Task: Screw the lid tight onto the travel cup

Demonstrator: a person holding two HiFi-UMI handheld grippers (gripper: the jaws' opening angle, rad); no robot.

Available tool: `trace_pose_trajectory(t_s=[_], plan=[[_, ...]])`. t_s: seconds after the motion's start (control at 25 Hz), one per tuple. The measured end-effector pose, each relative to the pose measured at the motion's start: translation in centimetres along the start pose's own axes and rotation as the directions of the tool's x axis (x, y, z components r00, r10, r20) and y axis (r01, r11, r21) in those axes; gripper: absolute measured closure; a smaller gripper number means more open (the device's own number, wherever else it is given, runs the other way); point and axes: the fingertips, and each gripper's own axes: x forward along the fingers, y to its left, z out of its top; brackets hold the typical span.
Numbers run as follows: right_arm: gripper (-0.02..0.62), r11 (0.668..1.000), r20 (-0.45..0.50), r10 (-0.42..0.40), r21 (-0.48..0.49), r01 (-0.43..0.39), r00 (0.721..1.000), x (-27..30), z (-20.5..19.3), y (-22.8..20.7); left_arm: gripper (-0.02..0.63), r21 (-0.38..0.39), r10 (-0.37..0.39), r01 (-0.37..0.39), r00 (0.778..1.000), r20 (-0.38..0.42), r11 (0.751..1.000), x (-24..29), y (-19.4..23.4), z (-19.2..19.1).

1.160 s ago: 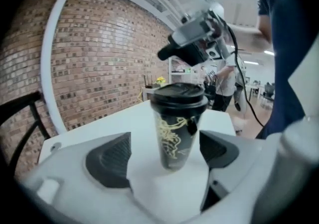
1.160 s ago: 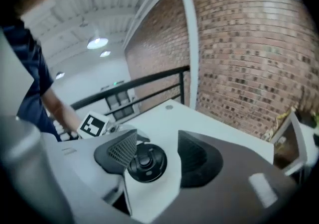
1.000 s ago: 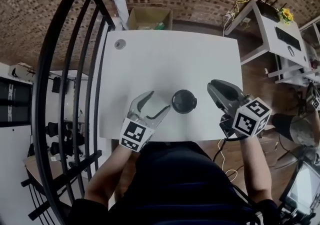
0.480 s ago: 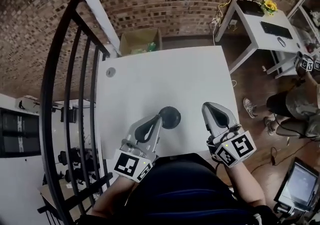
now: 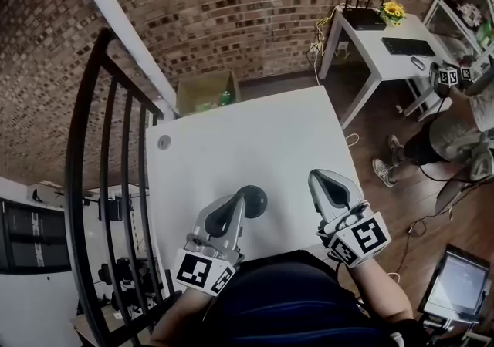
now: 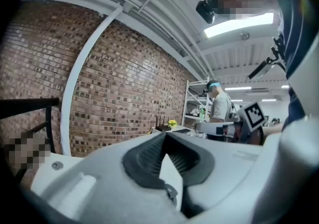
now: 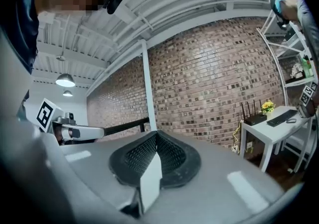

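The travel cup [image 5: 255, 200] stands on the white table [image 5: 247, 137] near its front edge, seen from above with its dark lid on top. My left gripper [image 5: 238, 200] lies just left of the cup, tips beside the lid; whether they touch it I cannot tell. Its jaws are shut with nothing between them, as the left gripper view shows [image 6: 164, 134]. My right gripper [image 5: 315, 177] hovers to the right of the cup, apart from it. It is also shut and empty in the right gripper view [image 7: 157, 133]. The cup shows in neither gripper view.
A black curved railing [image 5: 85, 153] runs along the table's left side. A cardboard box [image 5: 207, 91] sits on the floor beyond the far edge. At the right stand a white desk [image 5: 386, 41] with a router and keyboard, a seated person [image 5: 455, 137], and a laptop [image 5: 457, 284].
The left jaws were open beside the cup and have shut empty. The right jaws have shut too. Both grippers sit nearer the table's front edge, and the head view has shifted.
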Motion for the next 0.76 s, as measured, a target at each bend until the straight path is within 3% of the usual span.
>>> trace_pose_trajectory(t_s=[0.36, 0.76], plan=[[0.584, 1.000, -0.015, -0.021, 0.008, 0.021, 1.000, -0.3, -0.4, 0.3, 0.600, -0.049, 0.001, -0.002, 1.000, -0.031, 0.999, -0.3, -0.2, -1.7], [0.584, 0.999, 0.030, -0.044, -0.030, 0.045, 0.999, 0.6, 1.5, -0.7, 0.600, -0.029, 0.008, -0.008, 1.000, 0.009, 1.000, 0.5, 1.0, -0.4]])
